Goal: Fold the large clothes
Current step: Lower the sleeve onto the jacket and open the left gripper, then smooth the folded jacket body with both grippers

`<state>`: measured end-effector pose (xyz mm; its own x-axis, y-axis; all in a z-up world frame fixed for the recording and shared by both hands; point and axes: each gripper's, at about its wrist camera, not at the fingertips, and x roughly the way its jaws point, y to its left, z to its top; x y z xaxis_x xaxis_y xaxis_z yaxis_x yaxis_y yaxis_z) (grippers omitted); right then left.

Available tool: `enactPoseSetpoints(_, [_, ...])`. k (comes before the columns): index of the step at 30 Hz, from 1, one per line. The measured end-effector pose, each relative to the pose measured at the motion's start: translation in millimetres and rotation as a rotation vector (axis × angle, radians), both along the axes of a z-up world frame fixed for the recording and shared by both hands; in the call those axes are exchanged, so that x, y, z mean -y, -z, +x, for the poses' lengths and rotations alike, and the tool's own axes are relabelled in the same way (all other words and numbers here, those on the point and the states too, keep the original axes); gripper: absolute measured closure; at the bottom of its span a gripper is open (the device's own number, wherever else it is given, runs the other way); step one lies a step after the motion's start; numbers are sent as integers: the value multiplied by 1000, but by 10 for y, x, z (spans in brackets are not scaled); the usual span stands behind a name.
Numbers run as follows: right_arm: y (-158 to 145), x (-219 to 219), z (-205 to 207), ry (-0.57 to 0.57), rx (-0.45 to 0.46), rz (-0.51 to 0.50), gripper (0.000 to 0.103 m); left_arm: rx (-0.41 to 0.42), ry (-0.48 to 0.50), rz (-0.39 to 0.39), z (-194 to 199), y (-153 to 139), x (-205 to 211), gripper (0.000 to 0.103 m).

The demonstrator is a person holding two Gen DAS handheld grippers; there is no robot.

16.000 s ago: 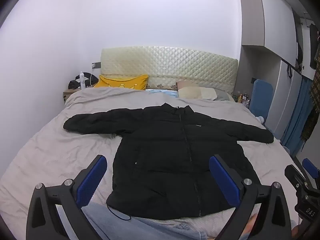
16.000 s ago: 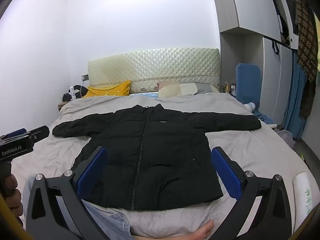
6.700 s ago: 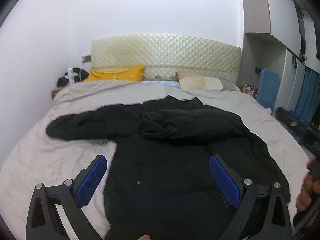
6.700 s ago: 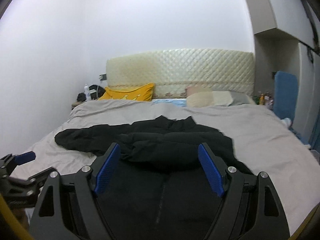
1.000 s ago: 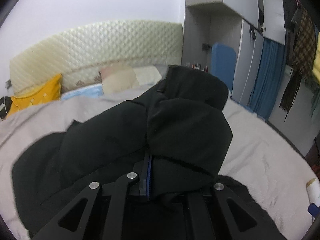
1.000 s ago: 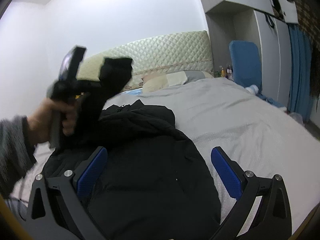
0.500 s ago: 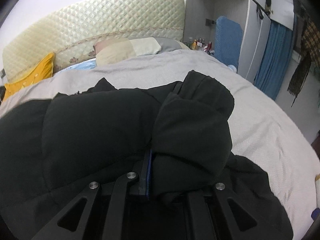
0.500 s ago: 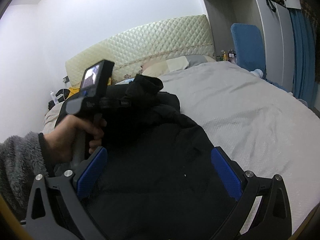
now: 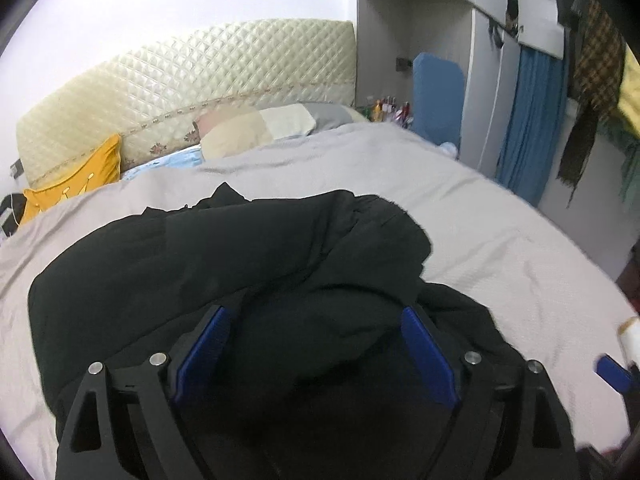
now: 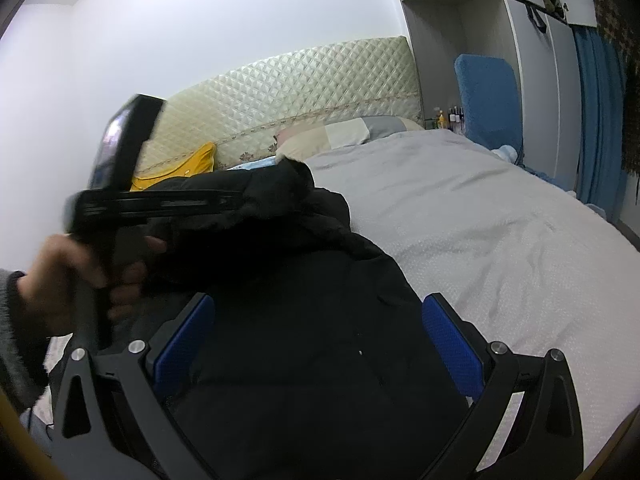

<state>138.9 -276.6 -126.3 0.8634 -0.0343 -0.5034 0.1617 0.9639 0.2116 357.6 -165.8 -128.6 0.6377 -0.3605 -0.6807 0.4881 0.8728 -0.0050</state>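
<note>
One black jacket [image 9: 248,264] was seen spread on one bed [image 9: 500,240], and two hand-held grippers were counted, left hand-held gripper [image 9: 316,344] and right hand-held gripper [image 10: 316,336]. Two pillows were counted at the headboard [image 9: 200,76]: one yellow pillow [image 9: 76,180] and one patchwork pillow [image 9: 260,124].

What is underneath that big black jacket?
The black jacket lies on a grey bedspread, which shows all around it. One sleeve is folded over onto its body. What lies directly beneath the jacket cannot be seen; the fabric covers it.
</note>
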Motion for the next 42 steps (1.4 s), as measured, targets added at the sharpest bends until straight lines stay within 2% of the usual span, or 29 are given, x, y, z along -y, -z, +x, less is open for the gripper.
enactPoseSetpoints(3, [-48,-46,-25,-6,18,-16,0,42,-34,-36,-165,-184,-319,15])
enactPoseSetpoints(7, [-251,-73,38,-34,81,34,0,109,-111,-75,-255,-410,-794,15])
enactPoseSetpoints(11, [-500,-170,393,-69,127,-26,0,128,-193,-78,-115,-447,-1162,15])
enactPoseSetpoints(14, [-515,-203,802,-104,100,4,0,114,-236,-82,88,-361,-1336,15])
enactPoseSetpoints(19, [-326,-372,1569,-189,35,-44,12,79,-288,-50,563,-36,-1495,15])
enactPoseSetpoints(22, [-84,-446,2066,-218,-25,-46,16,56,-295,-38,783,183,-1526,15])
enactPoseSetpoints(26, [224,-464,2520,-212,-82,-79,18,92,-271,-38,1000,333,-1513,11])
enactPoseSetpoints(28, [322,-464,2653,-207,-87,-106,18,83,-266,-54,1112,387,-1522,10])
enactPoseSetpoints(32, [429,-432,2838,-204,-89,-95,18,72,-271,-64,1291,519,-1519,8])
enactPoseSetpoints(36, [519,-497,2907,-203,-79,-145,16,58,-271,-71,1435,682,-1524,8])
enactPoseSetpoints(42, [703,-468,3098,-200,-92,-109,16,44,-273,-62,1637,831,-1481,6])
